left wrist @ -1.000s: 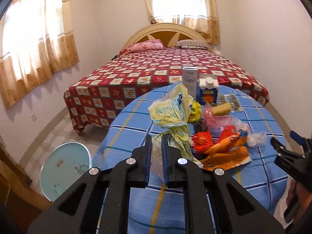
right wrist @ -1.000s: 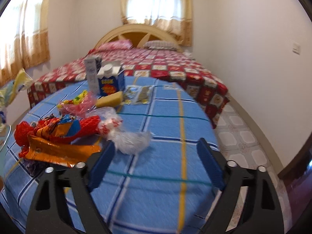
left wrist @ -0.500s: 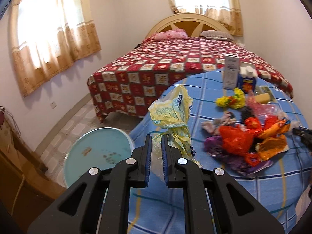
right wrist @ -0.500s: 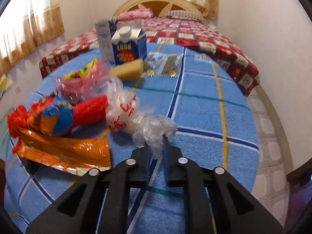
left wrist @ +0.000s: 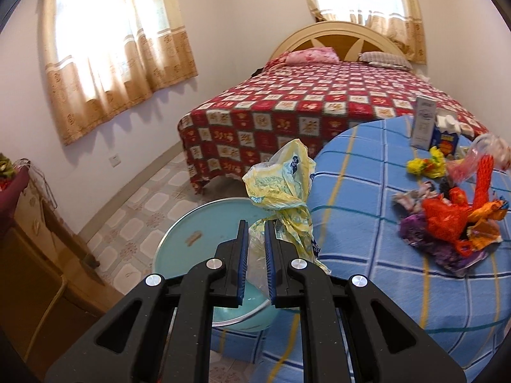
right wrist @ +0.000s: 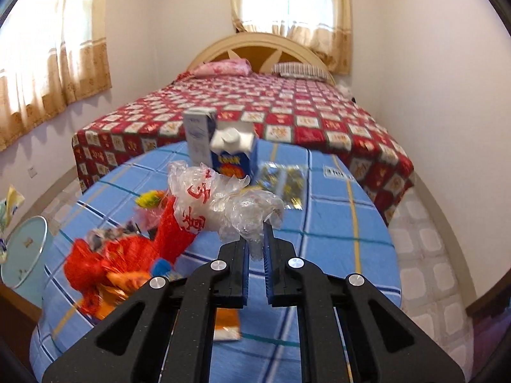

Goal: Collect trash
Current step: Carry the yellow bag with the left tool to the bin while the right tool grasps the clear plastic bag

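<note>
Beyond the left edge of the blue checked tabletop (left wrist: pixel 367 198), the left gripper (left wrist: pixel 255 239) is clenched on a crumpled yellow plastic bag (left wrist: pixel 281 182), which stands up out of its fingers (left wrist: pixel 242 255). Below it on the tiled floor sits a round pale-green bin (left wrist: pixel 191 236), just beside the tabletop's left edge, with a small scrap lying inside.

Toward the middle of the tabletop, the right gripper (right wrist: pixel 255 242) grasps a clear plastic bag with red characters (right wrist: pixel 220 204); its fingers (right wrist: pixel 244 265) have just been closing, and the bag's twisted end is pinched between them. The bag is lifted off the cloth, and a red mesh net (right wrist: pixel 166 236) trails from its lower side to the heap of wrappers near the left edge. That heap holds an orange foil wrapper (right wrist: pixel 127 281), more red netting and a purple wrapper (left wrist: pixel 415 226), all touching one another. A yellow wrapper (left wrist: pixel 428 164) lies apart from it, nearer the far edge.

At the far edge stand a blue juice carton (right wrist: pixel 234 153) and a tall white carton (right wrist: pixel 198 134), side by side and upright. Right of them two clear packets (right wrist: pixel 282 185) lie flat. Past the tabletop is a bed (right wrist: pixel 255 108) with a red checked cover.
</note>
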{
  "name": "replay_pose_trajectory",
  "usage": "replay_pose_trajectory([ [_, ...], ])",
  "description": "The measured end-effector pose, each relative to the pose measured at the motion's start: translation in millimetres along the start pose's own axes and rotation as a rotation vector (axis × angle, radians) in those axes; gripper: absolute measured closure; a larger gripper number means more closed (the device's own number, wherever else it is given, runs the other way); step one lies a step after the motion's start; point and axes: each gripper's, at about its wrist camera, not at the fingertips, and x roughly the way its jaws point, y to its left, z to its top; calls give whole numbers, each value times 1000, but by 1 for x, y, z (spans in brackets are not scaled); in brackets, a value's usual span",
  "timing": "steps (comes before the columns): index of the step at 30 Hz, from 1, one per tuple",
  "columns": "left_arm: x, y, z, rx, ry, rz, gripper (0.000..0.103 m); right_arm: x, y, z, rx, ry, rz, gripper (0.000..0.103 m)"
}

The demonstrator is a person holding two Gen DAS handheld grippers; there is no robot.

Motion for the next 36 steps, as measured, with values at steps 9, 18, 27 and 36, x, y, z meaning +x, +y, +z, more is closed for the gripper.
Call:
replay_pose_trajectory([
  [9,12,35,-6,-42,24,58,93,-2,27,26,-32,-52,-10,95],
  [18,16,51,-7,-58,31,100,93,-5,84,33,-109,-73,65,95],
  [27,18,62,-12,-73,40,103,93,-9,109,37,-121,-95,105,95],
  [36,27,78,-11,-91,66,148,93,-5,156,31,-195,-87,163,95],
])
